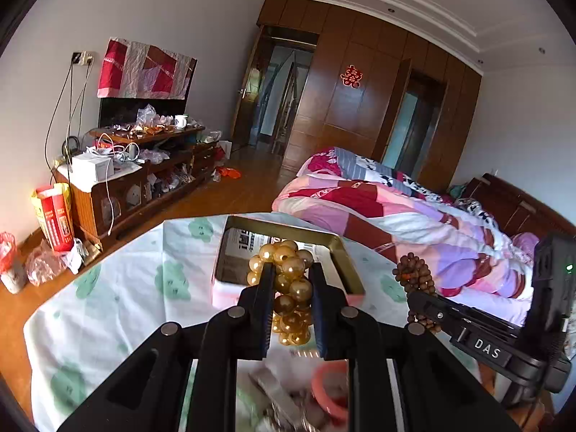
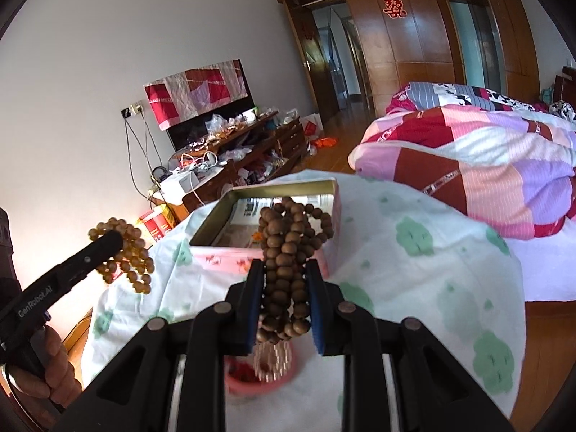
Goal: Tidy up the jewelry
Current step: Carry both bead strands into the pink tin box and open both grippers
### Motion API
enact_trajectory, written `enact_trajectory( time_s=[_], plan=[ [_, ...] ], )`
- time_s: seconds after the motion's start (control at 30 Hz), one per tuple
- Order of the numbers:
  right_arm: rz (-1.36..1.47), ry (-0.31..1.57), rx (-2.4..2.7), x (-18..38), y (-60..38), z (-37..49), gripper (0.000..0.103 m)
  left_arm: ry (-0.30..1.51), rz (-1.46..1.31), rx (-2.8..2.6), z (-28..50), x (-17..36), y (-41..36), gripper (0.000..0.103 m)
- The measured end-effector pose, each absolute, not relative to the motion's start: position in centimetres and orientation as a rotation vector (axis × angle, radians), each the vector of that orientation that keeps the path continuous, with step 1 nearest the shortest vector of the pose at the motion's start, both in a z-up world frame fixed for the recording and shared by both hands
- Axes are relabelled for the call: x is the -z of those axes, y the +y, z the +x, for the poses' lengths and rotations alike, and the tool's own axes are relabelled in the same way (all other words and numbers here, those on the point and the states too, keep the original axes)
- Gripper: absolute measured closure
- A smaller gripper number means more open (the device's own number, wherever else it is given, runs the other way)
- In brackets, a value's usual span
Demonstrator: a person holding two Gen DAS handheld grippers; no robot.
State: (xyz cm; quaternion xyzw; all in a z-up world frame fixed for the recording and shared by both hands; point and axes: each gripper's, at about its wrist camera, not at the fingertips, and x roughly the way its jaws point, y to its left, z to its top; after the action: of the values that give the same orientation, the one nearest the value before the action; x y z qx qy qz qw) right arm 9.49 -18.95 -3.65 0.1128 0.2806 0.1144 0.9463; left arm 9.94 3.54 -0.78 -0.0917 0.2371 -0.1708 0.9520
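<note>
Between the pads of the left gripper, closest in the left wrist view, hangs one bunched strand of golden beads, pinched and lifted clear of the table. Just to its right, the right gripper pinches one bunched strand of brown wooden beads the same way, both fingers pressed against the bundle. Under the two grippers lies one pink dish, blurred, with small items inside that cannot be made out. Just beyond the beads sits one open tin box with gilt rims and pink sides, printed paper lining its bottom. One table, covered by a white cloth with green cloud shapes, carries both dish and box. Farther off stand one bed with a patchwork quilt and one cluttered wooden cabinet against the wall
</note>
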Motion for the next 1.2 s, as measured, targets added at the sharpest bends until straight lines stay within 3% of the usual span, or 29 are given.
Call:
enact_trajectory(
  time_s=[0.57,1.1,1.2],
  plan=[
    [0.196,0.635,-0.192,6.3,-17.1,20.4,0.077,0.586,-0.071,0.228,21.3,4.3,-1.3,0.085],
    [0.146,0.671,-0.171,8.3,-16.9,21.6,0.076,0.677,-0.029,0.111,23.4,6.0,-1.6,0.084],
    [0.156,0.667,-0.192,8.2,-16.8,21.7,0.068,0.685,-0.020,0.097,23.6,6.0,-1.8,0.082]
  ],
)
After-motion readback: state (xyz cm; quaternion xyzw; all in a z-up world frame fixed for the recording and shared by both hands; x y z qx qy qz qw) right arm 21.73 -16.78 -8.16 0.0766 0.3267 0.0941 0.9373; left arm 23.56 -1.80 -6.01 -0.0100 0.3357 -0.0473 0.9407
